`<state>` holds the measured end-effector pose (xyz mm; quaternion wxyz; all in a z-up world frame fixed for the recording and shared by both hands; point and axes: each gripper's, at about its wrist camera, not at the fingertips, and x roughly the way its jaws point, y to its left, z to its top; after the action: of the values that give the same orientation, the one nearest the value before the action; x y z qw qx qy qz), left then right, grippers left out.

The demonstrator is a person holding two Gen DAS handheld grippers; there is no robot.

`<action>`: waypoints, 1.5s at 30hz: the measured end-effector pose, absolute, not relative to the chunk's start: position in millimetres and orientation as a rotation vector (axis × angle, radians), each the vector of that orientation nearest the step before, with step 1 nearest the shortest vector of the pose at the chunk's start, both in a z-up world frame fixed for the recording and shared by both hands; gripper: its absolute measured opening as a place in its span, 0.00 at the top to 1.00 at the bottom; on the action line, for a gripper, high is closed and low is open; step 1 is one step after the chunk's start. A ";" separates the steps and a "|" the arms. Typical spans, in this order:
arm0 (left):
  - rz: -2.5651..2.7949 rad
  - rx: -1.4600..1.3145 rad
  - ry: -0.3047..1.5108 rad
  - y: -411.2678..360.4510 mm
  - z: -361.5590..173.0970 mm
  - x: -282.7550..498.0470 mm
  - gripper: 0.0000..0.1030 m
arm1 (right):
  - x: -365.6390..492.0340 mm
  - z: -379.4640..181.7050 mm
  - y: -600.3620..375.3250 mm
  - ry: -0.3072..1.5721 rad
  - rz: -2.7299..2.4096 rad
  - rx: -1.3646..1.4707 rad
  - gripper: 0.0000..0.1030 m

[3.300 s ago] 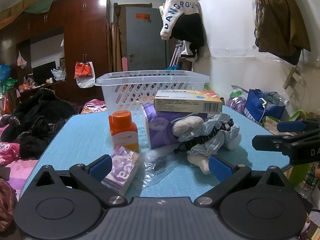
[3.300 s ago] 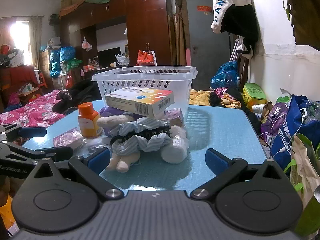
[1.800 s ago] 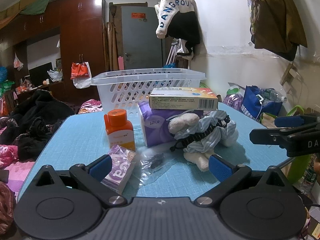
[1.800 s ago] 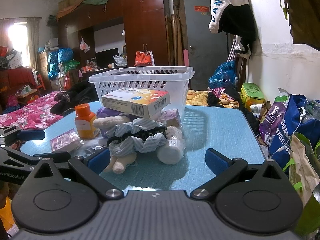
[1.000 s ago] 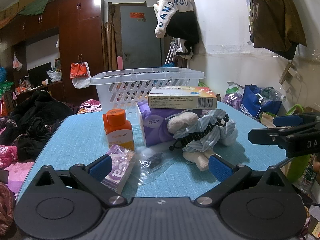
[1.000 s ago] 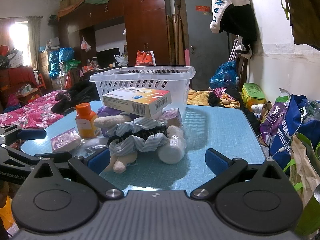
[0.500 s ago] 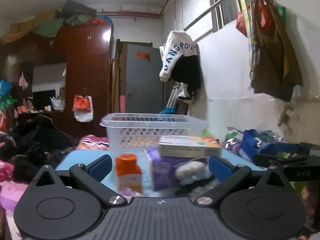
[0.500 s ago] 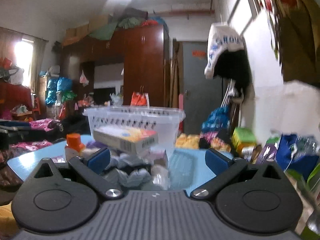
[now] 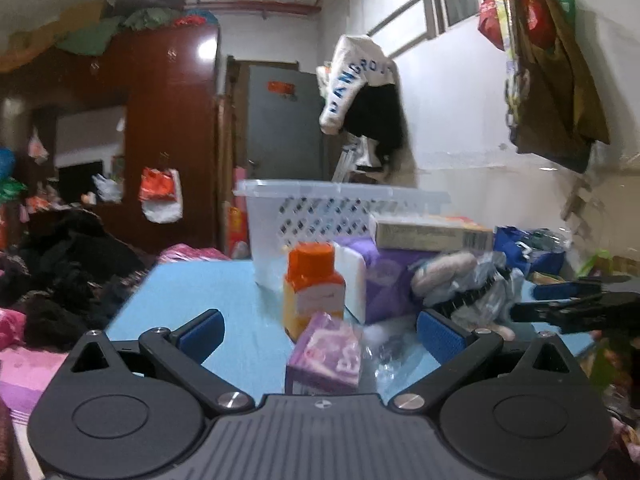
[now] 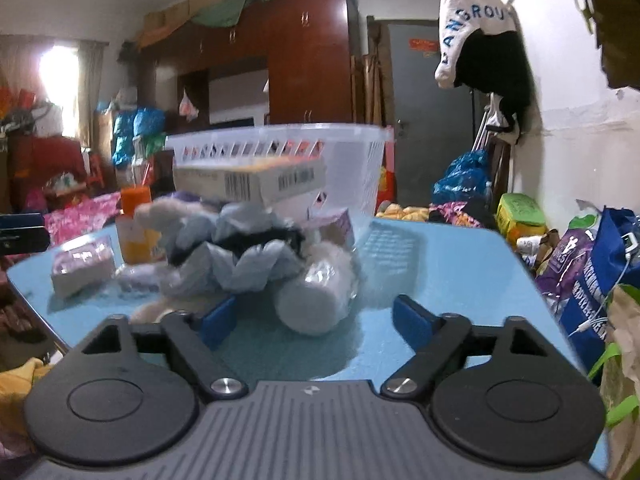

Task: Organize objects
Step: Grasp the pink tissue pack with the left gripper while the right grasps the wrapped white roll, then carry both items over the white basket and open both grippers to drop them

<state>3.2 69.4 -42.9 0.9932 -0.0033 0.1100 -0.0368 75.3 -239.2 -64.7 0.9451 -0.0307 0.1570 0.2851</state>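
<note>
Plush toy (image 10: 248,256), soft and light, is sitting ahead of my narrowing, empty right tongs (image 10: 316,318); I'm aiming for its middle.

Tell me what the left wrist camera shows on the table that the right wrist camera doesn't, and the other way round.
Only the left wrist view shows the clear plastic bag beside the purple tissue pack.
Only the right wrist view shows the wrapped white roll and the table's bare right side.
Both show the white basket, the flat box atop the pile, the orange bottle and the striped cloth.
</note>
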 end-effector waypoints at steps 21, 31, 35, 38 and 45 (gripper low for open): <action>-0.067 0.045 0.324 67.2 -71.0 22.9 0.50 | 77.8 -63.7 -233.7 0.295 0.542 -0.085 0.53; -0.046 0.052 0.239 66.2 -58.9 8.8 0.52 | 70.8 -45.2 -266.7 0.220 0.483 -0.035 0.55; -0.044 0.052 0.223 66.2 -55.3 7.9 0.52 | 70.5 -42.6 -266.6 0.210 0.493 -0.030 0.55; -0.046 0.047 0.212 66.4 -53.1 6.8 0.52 | 74.8 -46.6 -262.4 0.225 0.496 -0.032 0.55; -0.064 0.019 0.142 68.5 -26.0 0.5 0.52 | 66.8 -18.1 -264.3 0.164 0.521 -0.019 0.55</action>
<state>0.5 68.5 -26.0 0.9969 0.0095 0.0708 -0.0322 66.8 -264.3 -18.1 0.9629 -0.0092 0.0808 0.2575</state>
